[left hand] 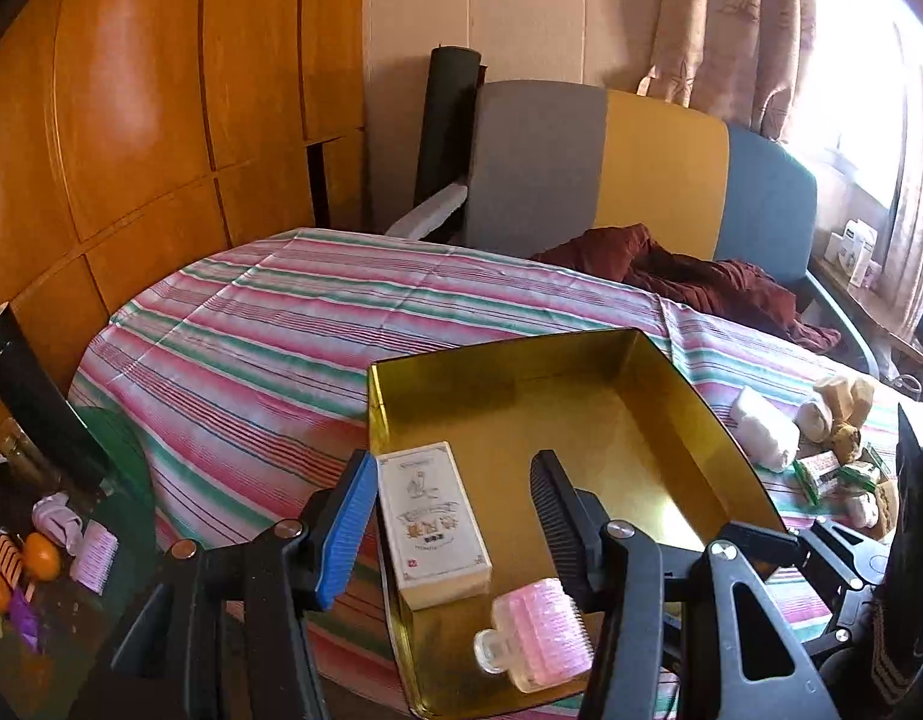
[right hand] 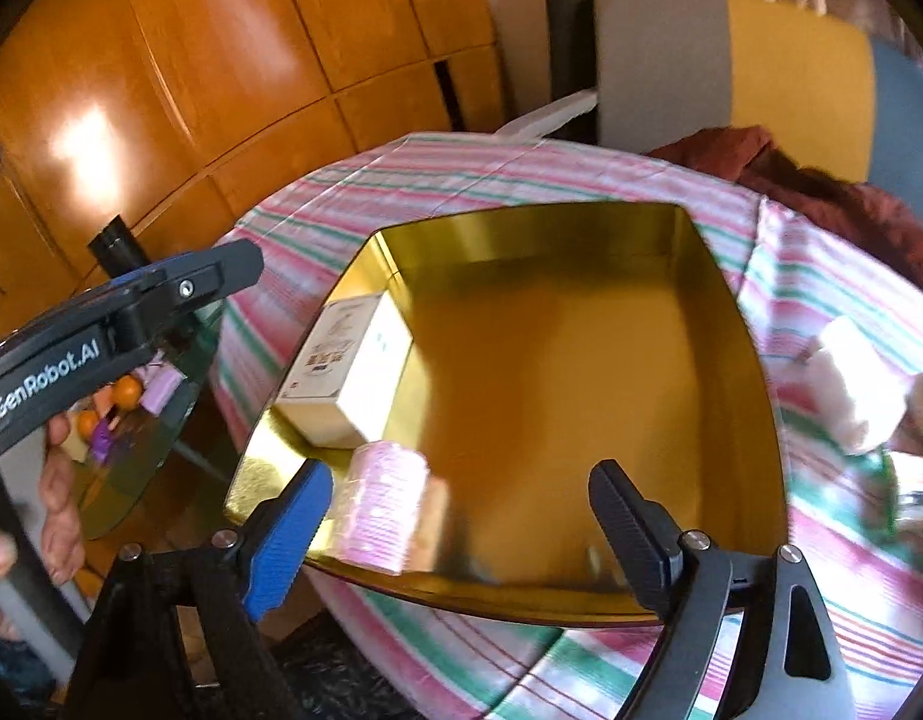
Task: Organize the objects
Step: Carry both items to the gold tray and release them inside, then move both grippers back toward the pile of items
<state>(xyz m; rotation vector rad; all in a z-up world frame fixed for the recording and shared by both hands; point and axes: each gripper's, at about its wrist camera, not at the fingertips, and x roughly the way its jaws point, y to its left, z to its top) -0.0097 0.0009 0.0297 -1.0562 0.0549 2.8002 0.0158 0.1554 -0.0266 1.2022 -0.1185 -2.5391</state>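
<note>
Gold tin (left hand: 581,396) beside (perhaps) wrapped snacks (left hand: 833,468)

A wooden wardrobe (left hand: 131,120) stands behind the striped cloth (left hand: 269,324); a dark red garment (left hand: 701,276) lies before grey, yellow and blue cushions (left hand: 659,168)

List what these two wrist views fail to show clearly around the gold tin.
- Print on the white box: too small in the left wrist view, blurred in the right.
- Wrapped items right of the gold tin: smeared by blur in the right view.
- Tin's near edge: hidden by the left gripper.
</note>
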